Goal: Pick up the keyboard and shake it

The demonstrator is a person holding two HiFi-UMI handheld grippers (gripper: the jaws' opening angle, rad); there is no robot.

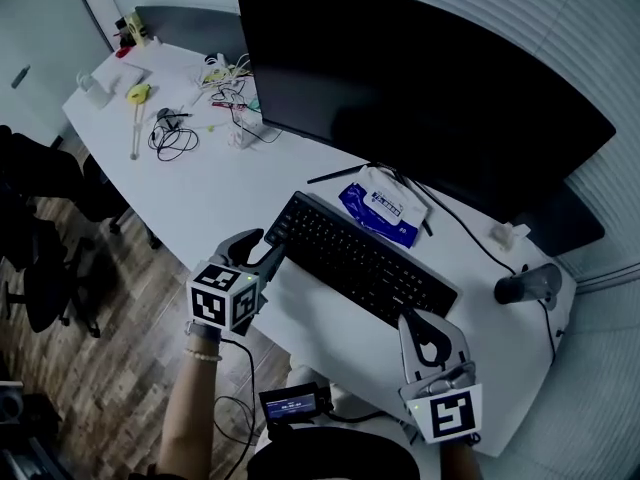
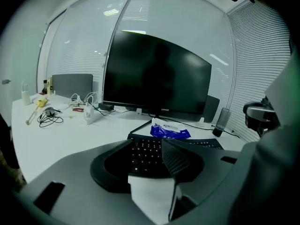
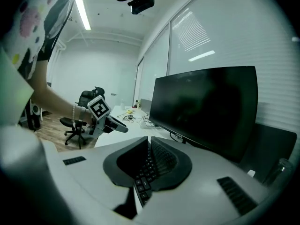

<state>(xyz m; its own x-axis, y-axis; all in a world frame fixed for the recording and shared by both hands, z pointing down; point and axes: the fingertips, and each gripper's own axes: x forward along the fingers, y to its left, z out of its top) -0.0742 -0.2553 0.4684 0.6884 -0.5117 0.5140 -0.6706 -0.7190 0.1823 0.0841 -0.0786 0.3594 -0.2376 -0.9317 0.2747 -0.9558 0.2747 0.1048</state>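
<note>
Tabletop [image 1: 230,188]: white, runs upper left to lower right. Monitor [image 1: 420,98]: lge, black, screen dark, top centre-right. Blue packet [image 1: 378,208]: on tabletop just below monitor, centre. Cable tangle [image 1: 172,136] & yellow item [image 1: 138,93]: upper left, near each other. Grey cylinder [image 1: 528,286]: right side of tabletop. Office chairs [image 1: 40,228]: left edge, on wood floor [image 1: 110,368].

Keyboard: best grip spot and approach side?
Likely grip the keyboard at its short ends, one gripper from each side, low over the desk: it lies flat, long and thin. The left gripper is open by the left end; right gripper is shut.
</note>
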